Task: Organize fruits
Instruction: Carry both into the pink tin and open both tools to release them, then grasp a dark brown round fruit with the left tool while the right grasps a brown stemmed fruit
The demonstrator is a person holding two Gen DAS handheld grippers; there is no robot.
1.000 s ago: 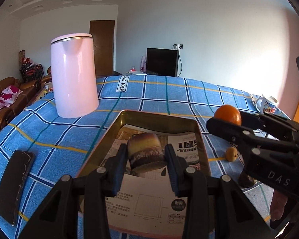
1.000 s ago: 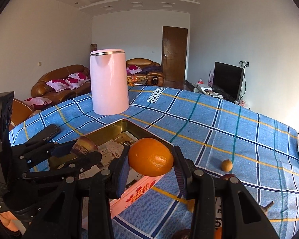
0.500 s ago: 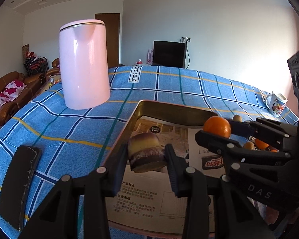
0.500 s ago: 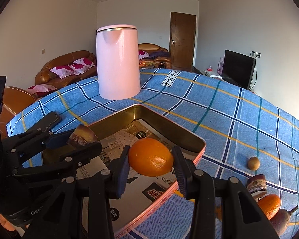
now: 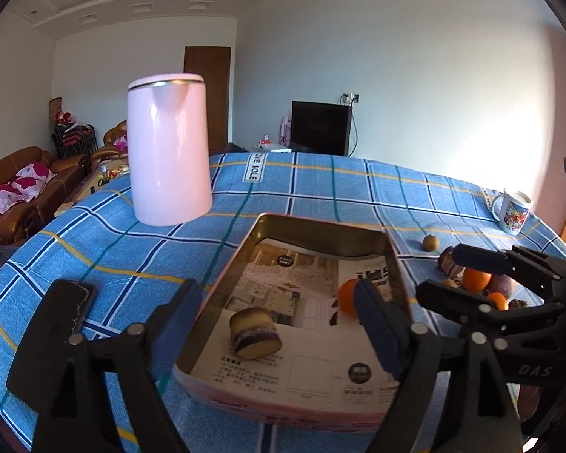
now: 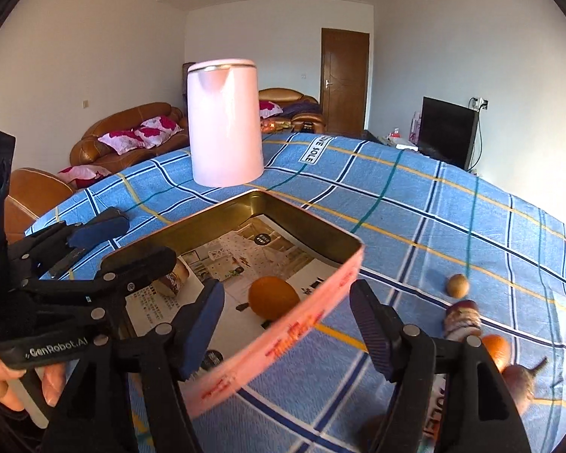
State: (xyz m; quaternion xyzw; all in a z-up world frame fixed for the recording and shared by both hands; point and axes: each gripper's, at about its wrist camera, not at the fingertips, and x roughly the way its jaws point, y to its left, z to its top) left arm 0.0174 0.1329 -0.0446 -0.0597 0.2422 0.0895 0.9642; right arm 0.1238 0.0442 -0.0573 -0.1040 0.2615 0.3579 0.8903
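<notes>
A gold tin lined with printed paper sits on the blue checked cloth. In it lie a cut yellow-and-purple chunk and an orange. My left gripper hovers over the tin's near end. Its jaws are opening, with the chunk lying free below and between them. My right gripper is at the tin's pink side wall. Its jaws are opening too, and the orange rests on the paper beyond them, untouched. The right wrist view shows the left gripper beside the chunk.
A tall pink kettle stands behind the tin. A dark phone lies at the left. Right of the tin are a small brown fruit, another cut chunk, an orange and a purple root. A mug stands far right.
Both grippers moved over the tin, then opened. The chunk dropped from the left jaws onto the paper. The orange left the right jaws and now lies in the tin.
</notes>
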